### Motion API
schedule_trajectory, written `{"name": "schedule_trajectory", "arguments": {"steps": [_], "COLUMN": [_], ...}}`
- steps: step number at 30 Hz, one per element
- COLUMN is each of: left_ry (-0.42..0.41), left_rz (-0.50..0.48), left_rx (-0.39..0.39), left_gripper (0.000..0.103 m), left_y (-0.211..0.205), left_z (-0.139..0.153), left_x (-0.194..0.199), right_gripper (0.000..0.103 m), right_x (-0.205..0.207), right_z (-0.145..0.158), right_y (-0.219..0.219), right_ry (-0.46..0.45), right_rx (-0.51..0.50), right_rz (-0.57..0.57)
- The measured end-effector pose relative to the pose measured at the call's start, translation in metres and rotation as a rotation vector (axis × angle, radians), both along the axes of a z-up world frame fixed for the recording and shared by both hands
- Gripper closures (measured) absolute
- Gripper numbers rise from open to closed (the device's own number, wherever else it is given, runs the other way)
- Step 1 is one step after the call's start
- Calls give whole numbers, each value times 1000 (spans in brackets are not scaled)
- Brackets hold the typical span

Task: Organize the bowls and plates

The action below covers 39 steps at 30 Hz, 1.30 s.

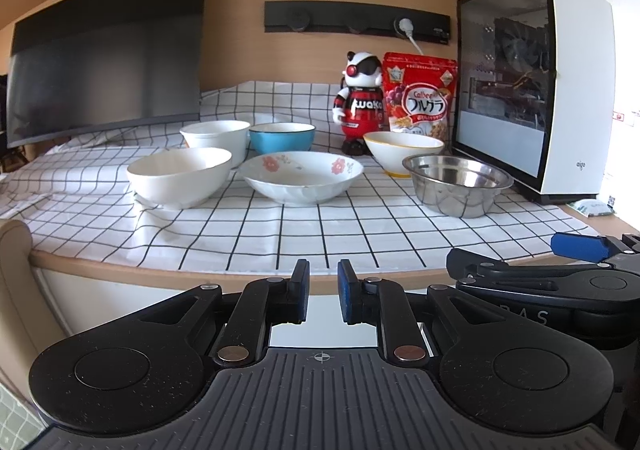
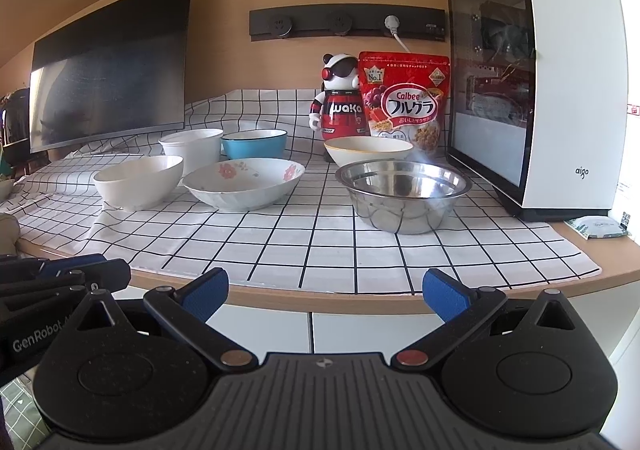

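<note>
Blue-padded, the left gripper point(image 1: 323, 292) has its jaws drawn nearly together on nothing, short of the counter edge; the right gripper point(image 2: 325, 296) stands spread wide and empty. Beyond, on the checked cloth point(image 2: 280, 246), sit a steel bowl point(image 2: 404, 191), a flowered bowl point(image 2: 244, 182), two white bowls point(image 2: 138, 181), a blue bowl point(image 2: 255, 147) and a yellow-rimmed bowl point(image 2: 368, 150).

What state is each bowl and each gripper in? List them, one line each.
left gripper: shut, empty
right gripper: open, empty
steel bowl: upright, empty
floral bowl: upright, empty
white bowl: upright, nothing seen inside
tall white bowl: upright, behind the white bowl
blue bowl: upright, inside hidden
yellow-rimmed bowl: upright, behind the steel bowl
</note>
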<state>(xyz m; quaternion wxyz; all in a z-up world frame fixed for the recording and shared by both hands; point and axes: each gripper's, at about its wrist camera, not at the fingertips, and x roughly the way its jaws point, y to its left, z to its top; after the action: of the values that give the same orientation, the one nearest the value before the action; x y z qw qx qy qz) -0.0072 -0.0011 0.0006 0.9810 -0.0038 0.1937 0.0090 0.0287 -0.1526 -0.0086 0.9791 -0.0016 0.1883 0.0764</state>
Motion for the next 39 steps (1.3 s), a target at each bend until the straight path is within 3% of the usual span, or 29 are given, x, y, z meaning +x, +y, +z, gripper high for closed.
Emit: {"name": "schedule_trajectory", "arguments": {"steps": [39], "left_ry": [-2], "left_rz": [15], "left_rx": [1], "left_gripper": [85], "left_y": [-1], "left_z": [2], "left_x": [-2], "right_gripper": [0], "right_x": [0], "right_z": [-3], "right_y": [1], "right_ry": [9], "right_rx": [4], "right_rz": [2]}}
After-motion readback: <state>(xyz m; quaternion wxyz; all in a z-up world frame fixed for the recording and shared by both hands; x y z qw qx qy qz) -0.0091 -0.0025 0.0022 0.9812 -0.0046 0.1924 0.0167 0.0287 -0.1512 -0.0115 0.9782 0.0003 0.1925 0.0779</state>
